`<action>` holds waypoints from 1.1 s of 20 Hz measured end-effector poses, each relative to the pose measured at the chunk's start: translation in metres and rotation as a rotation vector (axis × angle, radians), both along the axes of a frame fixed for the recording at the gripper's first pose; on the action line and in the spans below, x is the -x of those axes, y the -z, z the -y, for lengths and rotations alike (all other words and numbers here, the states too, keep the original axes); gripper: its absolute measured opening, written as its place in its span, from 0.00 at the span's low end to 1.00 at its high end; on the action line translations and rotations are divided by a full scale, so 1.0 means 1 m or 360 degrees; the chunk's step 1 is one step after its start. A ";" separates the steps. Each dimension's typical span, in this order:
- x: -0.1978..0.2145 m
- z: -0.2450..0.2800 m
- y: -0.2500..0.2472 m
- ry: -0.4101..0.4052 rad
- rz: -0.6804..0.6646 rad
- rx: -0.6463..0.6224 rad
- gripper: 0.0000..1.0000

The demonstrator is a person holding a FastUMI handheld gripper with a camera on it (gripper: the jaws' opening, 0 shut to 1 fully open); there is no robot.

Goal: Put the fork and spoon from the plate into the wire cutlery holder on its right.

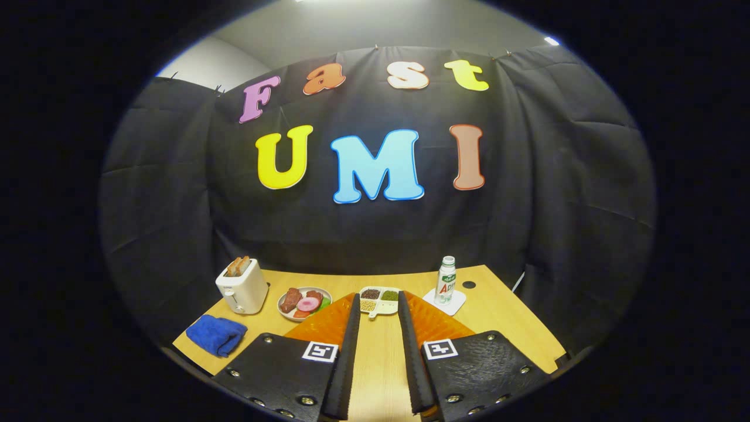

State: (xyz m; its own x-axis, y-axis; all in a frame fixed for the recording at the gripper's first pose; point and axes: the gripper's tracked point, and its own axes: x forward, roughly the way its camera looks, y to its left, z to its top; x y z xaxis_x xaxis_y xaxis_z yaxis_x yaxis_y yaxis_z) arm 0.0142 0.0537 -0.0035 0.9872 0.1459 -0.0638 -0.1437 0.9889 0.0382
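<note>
Gripper [378,328] fingers spread apart over bare wooden table [381,363], pinching nothing. Just beyond the tips, a small divided tray [379,299] of grains. Left: plate [304,303] of food, white toaster [241,287], blue cloth [215,334]. Right: bottle [446,280] on coaster

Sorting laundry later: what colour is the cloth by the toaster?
Blue, in the gripper view: cloth beside toaster.

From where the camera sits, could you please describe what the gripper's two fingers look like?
The gripper has two long fingers edged with black ribbed pads. Behind each pad sits an orange textured panel, then a black textured plate fastened with silver rivets. Each plate carries a square black-and-white marker near its inner corner.
</note>
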 end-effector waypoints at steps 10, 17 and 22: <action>-0.001 -0.092 0.109 -0.0322 -0.0464 0.0116 0.39; 0.019 -0.136 0.217 -0.0427 -0.0902 0.0144 0.39; 0.030 -0.139 0.275 -0.0372 -0.1163 0.0153 0.39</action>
State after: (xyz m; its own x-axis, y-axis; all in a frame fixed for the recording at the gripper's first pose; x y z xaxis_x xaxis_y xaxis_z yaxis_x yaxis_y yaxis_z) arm -0.0160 0.1926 -0.2784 0.6339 0.3062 -0.7102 -0.3206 0.9397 0.1190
